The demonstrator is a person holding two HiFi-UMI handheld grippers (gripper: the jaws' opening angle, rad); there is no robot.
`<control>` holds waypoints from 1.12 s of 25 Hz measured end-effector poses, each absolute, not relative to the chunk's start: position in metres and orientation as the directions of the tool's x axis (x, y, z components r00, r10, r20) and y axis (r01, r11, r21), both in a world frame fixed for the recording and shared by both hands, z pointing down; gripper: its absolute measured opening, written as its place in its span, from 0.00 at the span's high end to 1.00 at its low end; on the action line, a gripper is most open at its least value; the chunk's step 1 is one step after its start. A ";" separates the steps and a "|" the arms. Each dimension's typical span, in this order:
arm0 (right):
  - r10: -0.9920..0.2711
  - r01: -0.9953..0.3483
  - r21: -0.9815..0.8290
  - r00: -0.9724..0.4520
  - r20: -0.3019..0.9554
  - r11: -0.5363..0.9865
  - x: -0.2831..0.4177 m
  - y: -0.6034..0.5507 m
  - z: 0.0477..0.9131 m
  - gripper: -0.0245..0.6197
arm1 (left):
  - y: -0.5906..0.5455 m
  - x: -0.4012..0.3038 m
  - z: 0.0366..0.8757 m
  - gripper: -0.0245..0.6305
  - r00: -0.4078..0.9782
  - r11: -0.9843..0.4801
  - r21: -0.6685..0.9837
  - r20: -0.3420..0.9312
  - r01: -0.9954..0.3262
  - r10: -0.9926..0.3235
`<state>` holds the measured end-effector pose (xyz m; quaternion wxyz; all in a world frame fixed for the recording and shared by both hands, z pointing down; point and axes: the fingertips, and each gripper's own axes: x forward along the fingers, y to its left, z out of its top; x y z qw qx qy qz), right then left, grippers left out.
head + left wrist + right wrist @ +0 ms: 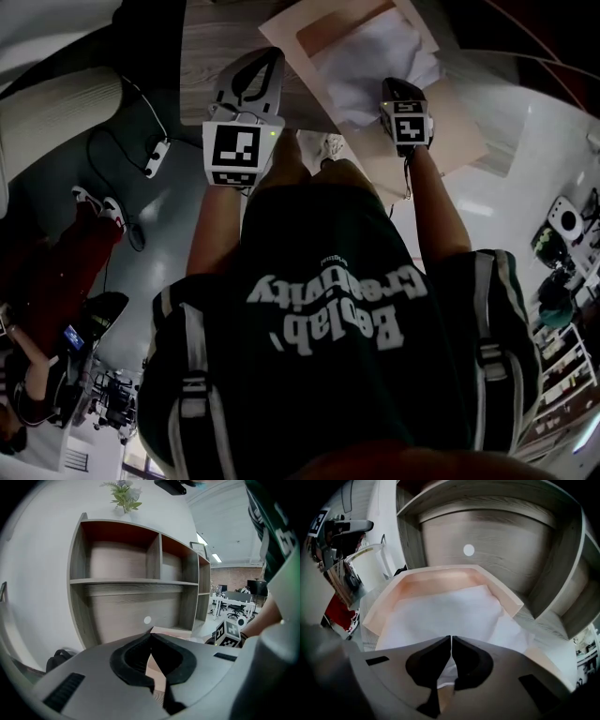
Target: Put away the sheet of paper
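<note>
A white sheet of paper lies a little rumpled in a shallow pale pink tray on the wooden desk. Its near edge hangs over the tray's front. My right gripper points steeply down over that near edge, jaws shut tip to tip. The frames do not show the sheet pinched between them. My left gripper hovers over the desk left of the tray, shut, with nothing in it. The right gripper's marker cube shows beside it.
A wooden shelf unit with open compartments stands behind the desk, a small plant on top. A white round dot marks its back panel just beyond the tray. A dark bag sits low at the left.
</note>
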<state>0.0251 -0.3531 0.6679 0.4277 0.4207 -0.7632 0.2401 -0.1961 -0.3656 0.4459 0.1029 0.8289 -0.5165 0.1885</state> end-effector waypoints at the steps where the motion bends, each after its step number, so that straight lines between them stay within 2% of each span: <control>1: -0.425 -0.845 -0.004 -0.274 0.863 0.535 0.026 -0.352 0.673 0.90 | -0.366 -0.196 0.447 0.93 0.398 -0.448 -0.022 0.420 -0.894 -0.816; 13: -0.389 -0.781 0.054 -0.248 0.887 0.622 -0.003 -0.371 0.682 0.90 | -0.389 -0.214 0.446 0.93 0.409 -0.459 -0.020 0.423 -0.888 -0.809; 28: -0.440 -0.702 0.118 -0.299 0.847 0.703 -0.063 -0.420 0.671 0.90 | -0.419 -0.248 0.435 0.93 0.417 -0.463 -0.013 0.414 -0.886 -0.809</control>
